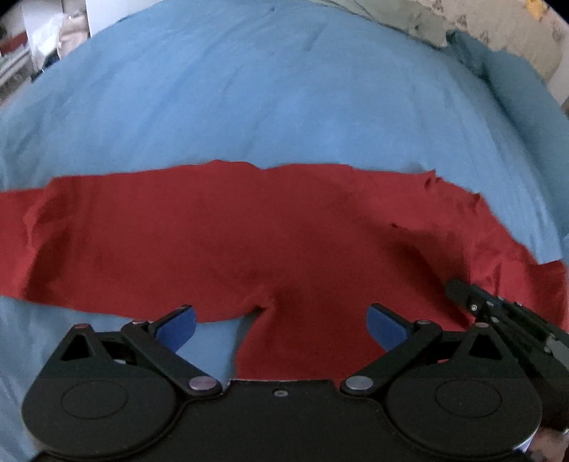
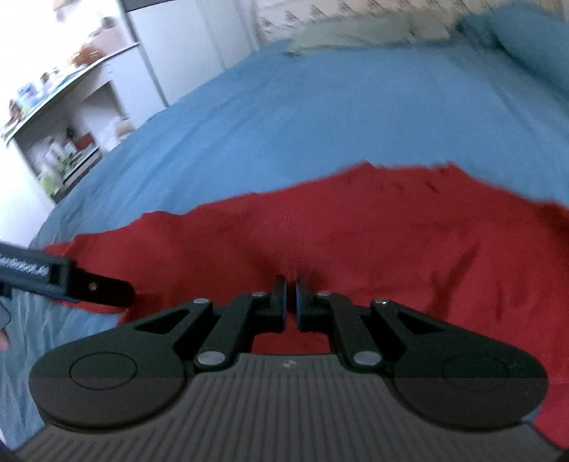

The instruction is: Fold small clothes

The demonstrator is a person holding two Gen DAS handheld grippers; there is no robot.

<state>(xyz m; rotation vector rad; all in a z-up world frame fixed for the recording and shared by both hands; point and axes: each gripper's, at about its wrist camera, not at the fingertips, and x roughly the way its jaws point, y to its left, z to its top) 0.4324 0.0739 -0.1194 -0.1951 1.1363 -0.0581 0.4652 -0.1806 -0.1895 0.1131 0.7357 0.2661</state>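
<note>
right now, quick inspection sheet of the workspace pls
surface: blue bedsheet, lightly creased, over a bed
job's things: one red garment spread across the sheet, near edge rumpled
clutter: nothing seen on the sheet besides a blue pillow at the far end
grippers: left gripper open above the garment's near edge; right gripper shut, red cloth bunched at its fingertips, though a pinch is not certain
cables: nothing seen
surroundings: white shelves holding blurred items; patterned wall behind the bed

Soft daylight — blurred, fisheye-warped edges
</note>
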